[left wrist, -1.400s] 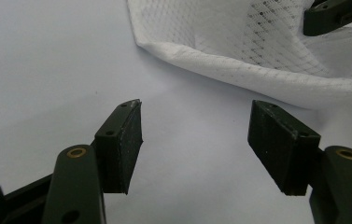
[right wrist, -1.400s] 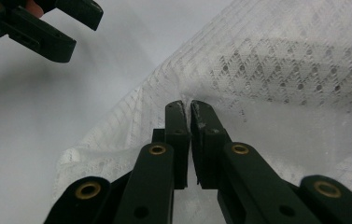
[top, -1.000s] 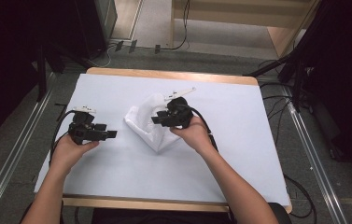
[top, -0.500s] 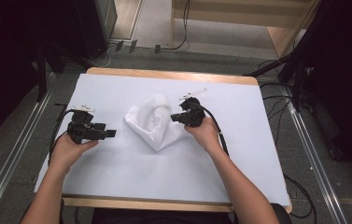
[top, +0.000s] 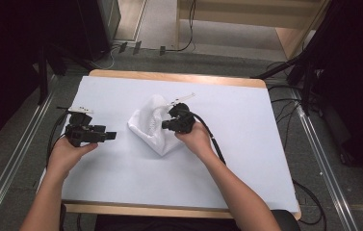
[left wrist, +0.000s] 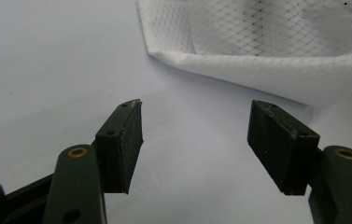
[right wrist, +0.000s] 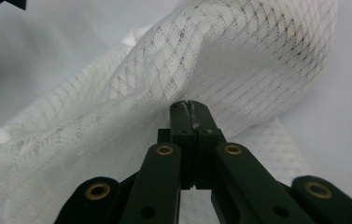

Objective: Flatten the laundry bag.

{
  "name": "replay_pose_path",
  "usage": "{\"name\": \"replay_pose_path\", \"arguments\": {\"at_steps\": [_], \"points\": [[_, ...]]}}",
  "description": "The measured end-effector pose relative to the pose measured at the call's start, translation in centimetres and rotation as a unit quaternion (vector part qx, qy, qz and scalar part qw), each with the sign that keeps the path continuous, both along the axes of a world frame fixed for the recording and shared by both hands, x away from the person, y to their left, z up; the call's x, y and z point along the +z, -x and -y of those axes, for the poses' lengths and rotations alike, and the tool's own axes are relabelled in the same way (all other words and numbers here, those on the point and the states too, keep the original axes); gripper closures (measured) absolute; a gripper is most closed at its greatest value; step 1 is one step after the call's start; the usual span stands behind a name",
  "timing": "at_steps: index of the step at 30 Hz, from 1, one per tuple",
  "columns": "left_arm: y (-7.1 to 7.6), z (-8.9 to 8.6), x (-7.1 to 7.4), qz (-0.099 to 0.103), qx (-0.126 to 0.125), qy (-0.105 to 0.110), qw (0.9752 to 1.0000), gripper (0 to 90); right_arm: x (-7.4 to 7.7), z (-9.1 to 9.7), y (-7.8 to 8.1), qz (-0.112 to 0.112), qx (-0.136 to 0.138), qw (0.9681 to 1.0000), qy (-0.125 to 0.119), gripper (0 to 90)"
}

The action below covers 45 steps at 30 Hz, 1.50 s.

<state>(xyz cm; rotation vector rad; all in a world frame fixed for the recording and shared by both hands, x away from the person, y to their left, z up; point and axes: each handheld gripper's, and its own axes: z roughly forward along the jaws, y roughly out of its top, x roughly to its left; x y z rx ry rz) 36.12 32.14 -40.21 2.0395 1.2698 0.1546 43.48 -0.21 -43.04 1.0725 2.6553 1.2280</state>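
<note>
Between my hands on the white table [top: 121, 192], my right gripper [right wrist: 190, 106] has just pinched closed at the mesh bag [top: 149, 126], jaws meeting against its fabric; my left gripper [left wrist: 194, 140] gapes wide just beside the bag.

The table [top: 121, 86] has a white top with a light wooden edge and stands on a grey carpeted floor [top: 20, 144]. Metal floor rails [top: 10, 159] run along both sides of the table, with black cables [top: 290, 96] lying on the floor at the right side. Beyond the far edge stand a dark cabinet [top: 97, 24] and a light wooden furniture unit [top: 265, 19]; lighting is even from above.
</note>
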Motion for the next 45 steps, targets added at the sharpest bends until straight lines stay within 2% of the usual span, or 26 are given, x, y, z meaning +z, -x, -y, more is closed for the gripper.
{"name": "replay_pose_path", "arguments": {"at_steps": [10, 17, 20, 25, 30, 38, 45], "points": [[0.1, -0.8, 0.3, 0.006, 0.011, 0.006, 0.9999, 36.3, 0.0, -4.1, 1.2, -0.003, 0.038, 0.9992, -0.014, 90.0], [0.3, -1.6, 0.7, 0.014, 0.024, 0.012, 0.9996, 36.2, -0.4, -6.0, 2.6, -0.011, 0.068, 0.9975, -0.011, 90.0], [0.3, -1.9, 0.6, 0.013, 0.028, 0.013, 0.9995, 36.2, -0.2, -6.1, 2.8, -0.006, 0.077, 0.9969, -0.012, 90.0], [0.2, -2.0, 0.5, 0.011, 0.030, 0.008, 0.9995, 36.2, 0.4, -5.0, 2.6, -0.003, 0.073, 0.9972, -0.013, 89.6], [0.1, -1.8, 0.3, 0.010, 0.028, 0.008, 0.9995, 36.2, 0.7, -2.7, 1.6, 0.002, 0.051, 0.9987, -0.008, 87.2], [0.0, -1.5, 0.0, 0.008, 0.029, 0.008, 0.9995, 36.8, 0.1, 0.6, -0.7, 0.006, 0.015, 0.9999, -0.002, 83.9], [-0.1, -0.8, -0.6, 0.004, 0.025, 0.006, 0.9997, 37.9, -1.4, 1.2, -3.2, 0.000, -0.008, 0.9999, 0.008, 77.5]]}}
